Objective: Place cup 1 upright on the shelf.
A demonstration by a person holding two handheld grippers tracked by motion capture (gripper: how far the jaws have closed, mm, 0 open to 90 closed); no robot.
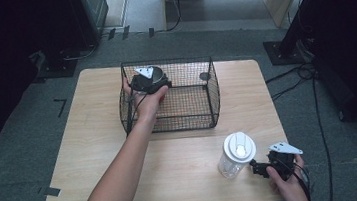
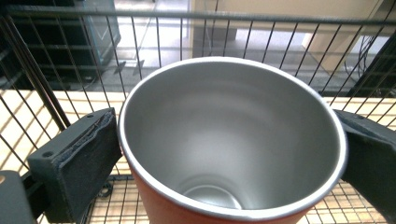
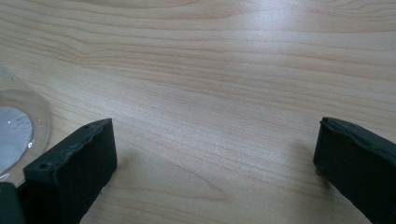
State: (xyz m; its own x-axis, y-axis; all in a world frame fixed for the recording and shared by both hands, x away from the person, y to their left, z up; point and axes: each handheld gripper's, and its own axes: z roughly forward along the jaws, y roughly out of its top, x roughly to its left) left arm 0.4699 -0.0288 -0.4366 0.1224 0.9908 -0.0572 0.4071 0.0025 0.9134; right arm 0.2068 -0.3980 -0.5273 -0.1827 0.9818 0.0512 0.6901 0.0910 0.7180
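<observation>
Tumbler (image 2: 233,140) (steel-lined, orange) sits inside my left fingers (image 2: 88,158) within the wire basket (image 1: 207,102); right gripper (image 3: 215,172) gapes empty, shaker bottle (image 1: 236,154) untouched.

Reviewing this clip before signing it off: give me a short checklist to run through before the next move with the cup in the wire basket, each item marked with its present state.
1. Left gripper has a jaw on each side of the red cup: ok.
2. Jaws actually pressing the cup wall: cannot tell; the contact is hidden behind the rim.
3. Cup upright and empty: ok, the steel inside shows bare in the left gripper view.
4. Cup within the wire basket: ok, bars stand behind it.
5. Right gripper open with nothing between its jaws: ok.
6. Clear lidded tumbler upright on the table, apart from the basket: ok.
</observation>
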